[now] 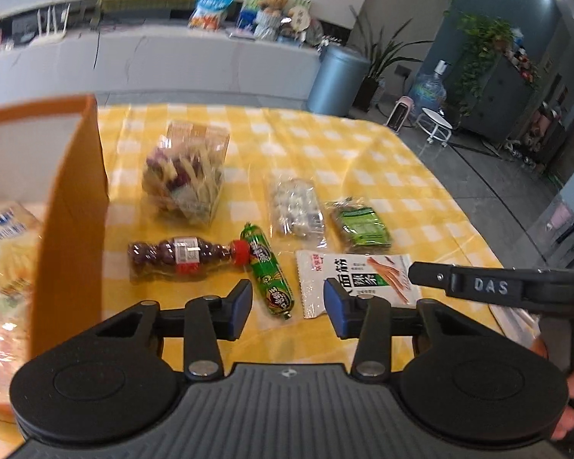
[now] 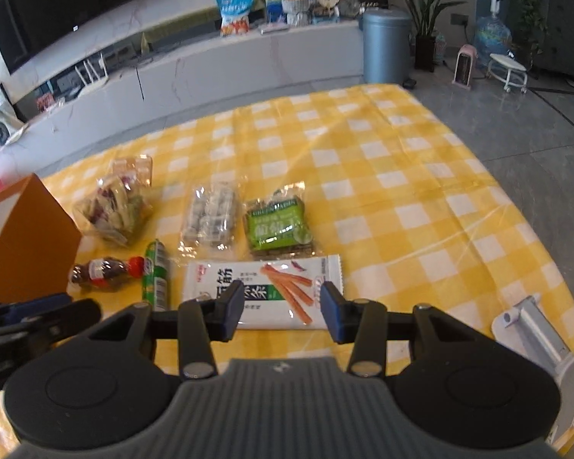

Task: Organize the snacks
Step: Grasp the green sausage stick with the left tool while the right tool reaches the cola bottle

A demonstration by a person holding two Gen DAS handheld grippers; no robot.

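Snacks lie on a yellow checked tablecloth [image 1: 363, 145]. An orange box [image 1: 72, 199] stands at the left and holds a pale snack bag [image 1: 4, 252]. Beside it are a clear bag of mixed snacks [image 1: 185, 176], a small dark bottle-shaped candy pack [image 1: 180, 254], a green sausage stick [image 1: 269, 273], a clear candy pack [image 1: 296, 208], a green packet [image 1: 361, 225] and a white spicy-strip packet [image 1: 359, 279]. My left gripper [image 1: 287, 306] is open above the sausage stick. My right gripper [image 2: 281, 308] is open over the white packet [image 2: 268, 287].
The orange box [image 2: 26, 237] also shows at the left of the right wrist view. A white stand [image 2: 532, 329] sits at the table's right edge. Beyond the table are a white counter, a blue bin [image 2: 386, 46] and potted plants.
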